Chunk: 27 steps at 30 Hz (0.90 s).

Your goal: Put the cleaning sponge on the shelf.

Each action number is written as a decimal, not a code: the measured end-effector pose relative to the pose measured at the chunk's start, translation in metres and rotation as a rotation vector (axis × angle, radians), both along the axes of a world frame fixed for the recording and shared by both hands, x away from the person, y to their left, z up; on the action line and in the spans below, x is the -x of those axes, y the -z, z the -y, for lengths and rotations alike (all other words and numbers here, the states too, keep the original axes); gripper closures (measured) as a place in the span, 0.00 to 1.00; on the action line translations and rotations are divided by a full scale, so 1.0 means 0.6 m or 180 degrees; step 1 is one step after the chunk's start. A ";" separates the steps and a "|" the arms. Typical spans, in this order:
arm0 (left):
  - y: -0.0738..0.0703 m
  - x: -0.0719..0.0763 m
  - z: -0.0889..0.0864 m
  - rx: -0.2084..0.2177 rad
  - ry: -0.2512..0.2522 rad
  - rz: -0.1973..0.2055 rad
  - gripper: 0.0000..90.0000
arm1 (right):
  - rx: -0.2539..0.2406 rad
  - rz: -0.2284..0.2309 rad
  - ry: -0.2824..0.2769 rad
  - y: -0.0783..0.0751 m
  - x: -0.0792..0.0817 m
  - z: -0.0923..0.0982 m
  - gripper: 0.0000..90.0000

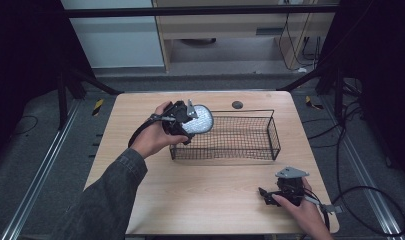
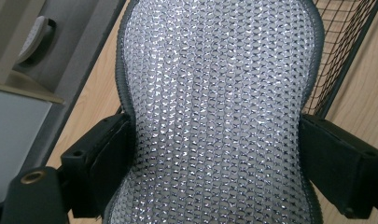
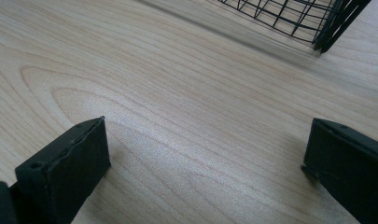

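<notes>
While I hold the silver mesh pad (image 1: 199,119) in my left gripper (image 1: 186,121), it hangs at the far-left corner of the black wire basket (image 1: 270,131), over its rim, so the step in hand looks like setting the pad down inside. In the left gripper view, the pad (image 2: 219,107) has a dark edging and a glittering woven face, and my two black jaws press against its narrow waist from both sides, clamped firmly on it. To do this well, I judge I should carry the pad further over the basket's open top, lower it until it is below the wire rim, and only then part the jaws, so it does not catch on the wire or tip out onto the wooden table (image 1: 200,190).

My left hand (image 1: 154,136) reaches forward from a dark denim sleeve (image 1: 107,200), wrist angled so the gripper points toward the basket. My right gripper (image 1: 268,195) rests low at the near-right part of the table, well apart from the basket. In the right gripper view its jaws stand wide, with bare table (image 3: 177,107) between them and the basket's corner (image 3: 317,18) beyond.
</notes>
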<state>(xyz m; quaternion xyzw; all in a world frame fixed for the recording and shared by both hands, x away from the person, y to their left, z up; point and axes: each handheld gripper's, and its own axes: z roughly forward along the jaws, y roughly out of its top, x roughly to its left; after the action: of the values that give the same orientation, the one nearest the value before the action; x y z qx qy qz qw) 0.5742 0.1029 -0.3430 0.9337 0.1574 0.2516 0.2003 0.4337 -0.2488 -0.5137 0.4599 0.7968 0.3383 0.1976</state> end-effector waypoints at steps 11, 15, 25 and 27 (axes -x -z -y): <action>0.014 -0.008 0.027 -0.0025 0.0071 -0.0053 0.14 | 0.0008 -0.0001 -0.0006 0.000 0.000 0.000 0.00; 0.016 -0.011 0.037 -0.0039 0.0163 0.0014 0.14 | 0.0007 -0.0001 -0.0009 0.000 0.000 0.000 0.00; 0.018 -0.010 0.045 -0.0065 0.0200 0.0002 0.14 | 0.0009 0.0005 -0.0006 0.000 -0.001 0.000 0.00; 0.018 -0.010 0.045 -0.0067 0.0202 0.0000 0.14 | 0.0009 0.0005 -0.0006 0.000 -0.001 0.000 0.00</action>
<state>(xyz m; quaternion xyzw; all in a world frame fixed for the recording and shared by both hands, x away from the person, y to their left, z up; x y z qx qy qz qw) 0.5802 0.0762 -0.3538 0.9403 0.1250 0.2467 0.1983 0.4345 -0.2487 -0.5137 0.4587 0.7976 0.3377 0.1985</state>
